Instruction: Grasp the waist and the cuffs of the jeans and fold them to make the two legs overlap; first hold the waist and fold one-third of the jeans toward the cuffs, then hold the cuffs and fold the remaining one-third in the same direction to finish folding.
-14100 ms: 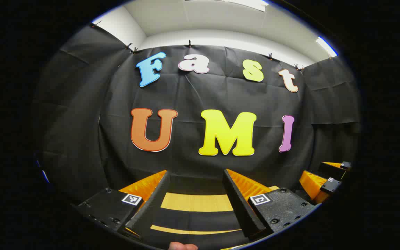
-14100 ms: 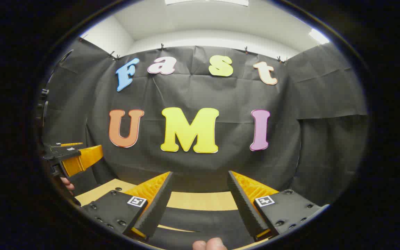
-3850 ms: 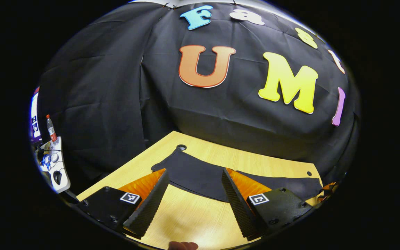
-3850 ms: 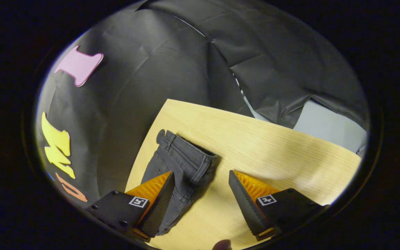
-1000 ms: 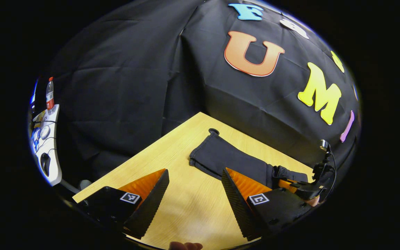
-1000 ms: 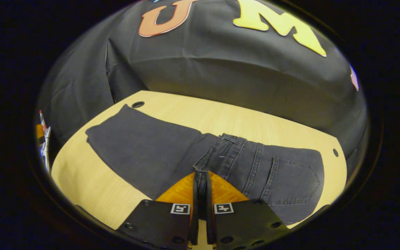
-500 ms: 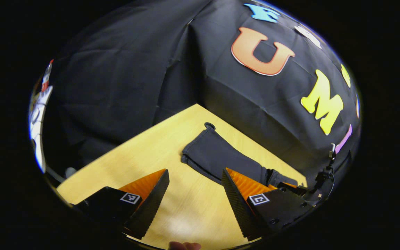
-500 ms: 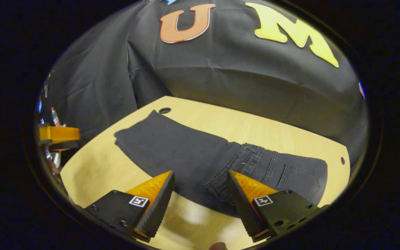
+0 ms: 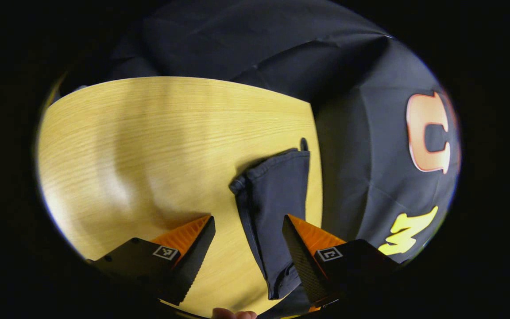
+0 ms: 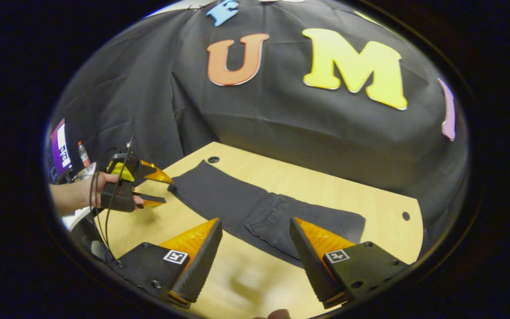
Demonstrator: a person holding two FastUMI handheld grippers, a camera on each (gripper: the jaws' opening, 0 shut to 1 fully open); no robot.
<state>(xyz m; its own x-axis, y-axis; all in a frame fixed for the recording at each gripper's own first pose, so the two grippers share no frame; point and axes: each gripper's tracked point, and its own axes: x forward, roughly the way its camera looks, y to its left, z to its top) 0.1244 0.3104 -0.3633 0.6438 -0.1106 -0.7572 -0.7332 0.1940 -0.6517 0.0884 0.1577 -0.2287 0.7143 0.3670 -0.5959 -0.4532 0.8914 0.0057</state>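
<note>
Letting go is the news: right gripper (image 10: 255,248), clamped on the waist edge 1 s ago, now hangs w/ jaws wide apart above the table (image 10: 326,186), nothing between them. In the right gripper view the jeans (image 10: 264,210) lie flat on the wood, one narrow dark strip, waist part w/ its pocket stitching at about 5 o'clock of centre and the leg running off to 10 o'clock. Judging by that single strip, legs already overlap, so the lengthwise fold looks done; the waist-to-cuffs third isn't started yet.

Left gripper (image 9: 248,241) has swung round vs 0.5 s ago: then it looked across the table from the side, now it looks down along the leg, cuffs (image 9: 270,164) at 12 o'clock of its tips, near the table's far edge. Jaws open, leg cloth lying between them, not pinched. From the right gripper view the same tool sits at 9 o'clock, a hand (image 10: 104,190) around it, tips just beside the cuff end.

Hard to tell:
- whether both cuffs line up; one dark edge visible, layers don't separate.
- waist end in left gripper view cut off at 6 o'clock behind its own finger.
- if left tips touch cloth or hover.
</note>
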